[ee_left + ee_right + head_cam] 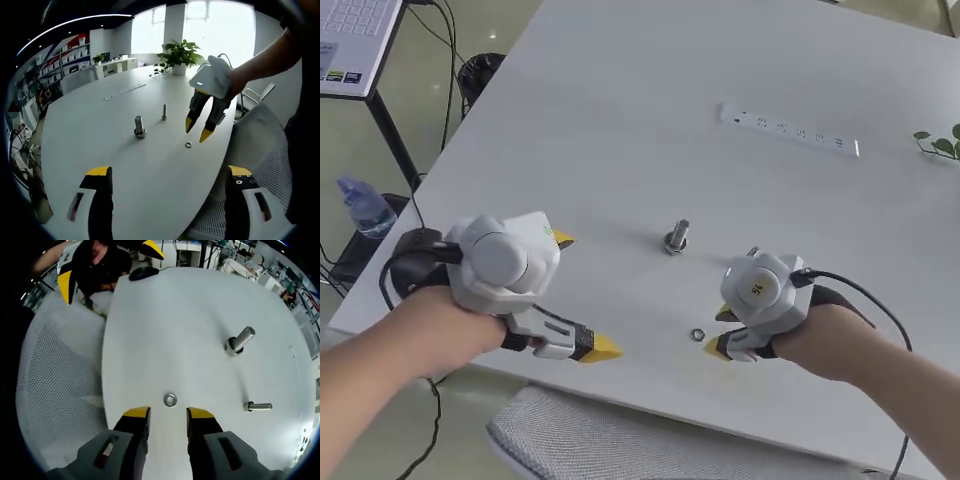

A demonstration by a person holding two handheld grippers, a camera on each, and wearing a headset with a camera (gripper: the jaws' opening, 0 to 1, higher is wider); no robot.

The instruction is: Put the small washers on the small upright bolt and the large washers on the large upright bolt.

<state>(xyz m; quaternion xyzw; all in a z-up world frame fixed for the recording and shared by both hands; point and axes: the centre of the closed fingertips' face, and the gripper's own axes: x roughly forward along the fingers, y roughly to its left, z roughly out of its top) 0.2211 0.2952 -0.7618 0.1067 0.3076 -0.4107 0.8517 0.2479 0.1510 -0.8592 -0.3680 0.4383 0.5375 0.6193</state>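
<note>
Washer [170, 400] lies just ahead of right gripper [167, 416], jaws narrowly parted, empty; straddle it squarely before closing; left gripper [168, 172] wide open, empty.

The head view looks steeply down from above the table's [620, 120] near edge. The left gripper view sits low at that edge, facing across toward the right gripper [196, 131] (windows [220, 20] behind). The right gripper view hangs close over the tabletop, seemingly facing back toward the left gripper [108, 267]. All 3 share the washer [170, 400] and large bolt [139, 126].
</note>
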